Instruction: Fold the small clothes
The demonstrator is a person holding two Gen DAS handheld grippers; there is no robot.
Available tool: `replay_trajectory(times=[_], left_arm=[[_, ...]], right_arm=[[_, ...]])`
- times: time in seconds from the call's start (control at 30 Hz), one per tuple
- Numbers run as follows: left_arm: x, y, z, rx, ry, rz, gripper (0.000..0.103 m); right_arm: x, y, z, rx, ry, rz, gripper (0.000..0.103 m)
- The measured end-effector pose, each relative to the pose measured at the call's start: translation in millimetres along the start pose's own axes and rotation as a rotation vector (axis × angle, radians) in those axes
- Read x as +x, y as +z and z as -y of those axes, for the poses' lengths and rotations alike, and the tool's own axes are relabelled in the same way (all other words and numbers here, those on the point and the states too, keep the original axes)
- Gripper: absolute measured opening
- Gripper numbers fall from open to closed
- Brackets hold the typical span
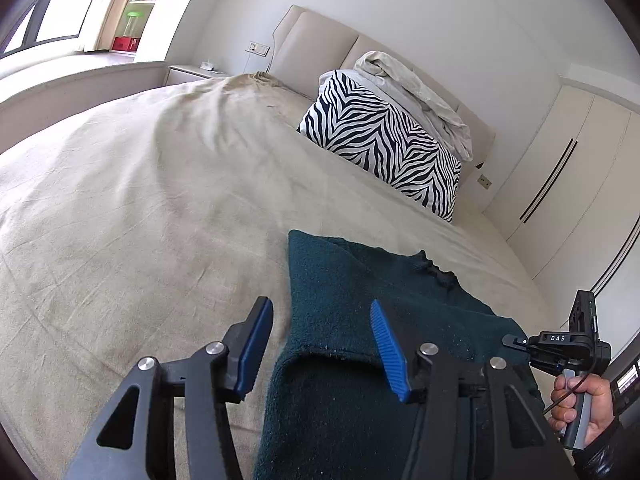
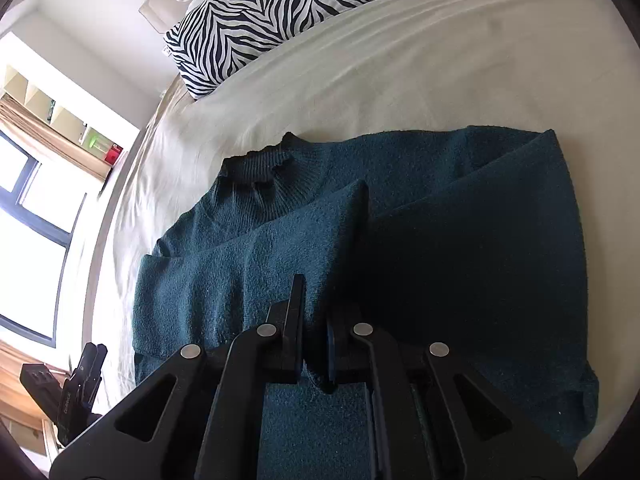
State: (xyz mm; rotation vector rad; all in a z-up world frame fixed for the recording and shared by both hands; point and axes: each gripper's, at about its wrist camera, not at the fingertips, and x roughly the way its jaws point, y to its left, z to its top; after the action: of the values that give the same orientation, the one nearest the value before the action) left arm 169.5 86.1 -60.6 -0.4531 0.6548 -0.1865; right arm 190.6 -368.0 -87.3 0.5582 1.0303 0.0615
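Sweater (image 2: 420,240), dark teal knit, lies on bed (image 1: 140,220) w/ beige sheet, partly folded: one side panel doubled over the body, ribbed collar (image 2: 264,172) facing the headboard end. Right gripper (image 2: 316,320) has its jaws pressed together on a fold of the sweater; fabric bunches up between the black fingers and runs back under the gripper body. Left gripper (image 1: 320,344) sits roughly half open, blue pads (image 1: 390,354) apart; folded edge of the sweater passes between them but neither pad presses on it, so nothing held there. In left wrist view the right gripper shows at far right edge, w/ person's hand (image 1: 580,404) around its handle, just beside the sweater's far side. Zebra-print pillow (image 1: 384,140) leans near the padded headboard (image 1: 320,48), rumpled pale bedding (image 1: 420,92) piled behind it, well apart from the sweater. Window (image 2: 28,208) and shelves (image 2: 48,100) at left of right wrist view; white wardrobe doors (image 1: 568,168) at right of left wrist view.
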Motion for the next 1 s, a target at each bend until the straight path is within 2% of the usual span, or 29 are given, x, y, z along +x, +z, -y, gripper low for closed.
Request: replay_trajectory(times=[0.07,0.17,0.27,0.33,0.43,0.47,0.5,0.53,0.6,0.77,0.9,1.0], left_arm=[[9,7,2,-0.014,-0.024,-0.013,0.044],[25,20,11,-0.014,-0.068,-0.029,0.044],[54,31,22,-0.015,-0.093,-0.085,0.044],[75,33,27,0.002,-0.086,-0.127,0.044],[106,22,26,0.04,-0.019,-0.209,0.043],[114,16,21,0.044,0.001,-0.231,0.04],[120,9,17,0.053,0.015,-0.239,0.035],[120,4,14,0.064,0.022,-0.226,0.027],[119,3,11,0.05,0.008,-0.217,0.027],[114,0,7,0.056,0.002,-0.207,0.027],[106,0,-2,0.014,-0.031,-0.204,0.027],[95,3,-2,0.0,-0.024,-0.196,0.032]], right_arm=[[-3,-3,6,0.003,-0.005,-0.013,0.007],[3,-6,12,0.013,0.004,-0.032,0.008],[10,-6,15,0.041,0.03,-0.035,0.008],[11,-6,17,0.051,0.045,-0.034,0.008],[10,-6,24,0.07,0.064,-0.032,0.009],[10,-6,26,0.076,0.068,-0.03,0.009],[10,-6,28,0.082,0.071,-0.029,0.009],[12,-5,30,0.086,0.071,-0.03,0.009],[15,-5,33,0.094,0.064,-0.024,0.009],[17,-6,48,0.189,0.108,-0.005,0.009],[6,-11,47,0.178,0.047,0.006,0.009],[-15,-13,49,0.19,-0.082,0.06,0.01]])
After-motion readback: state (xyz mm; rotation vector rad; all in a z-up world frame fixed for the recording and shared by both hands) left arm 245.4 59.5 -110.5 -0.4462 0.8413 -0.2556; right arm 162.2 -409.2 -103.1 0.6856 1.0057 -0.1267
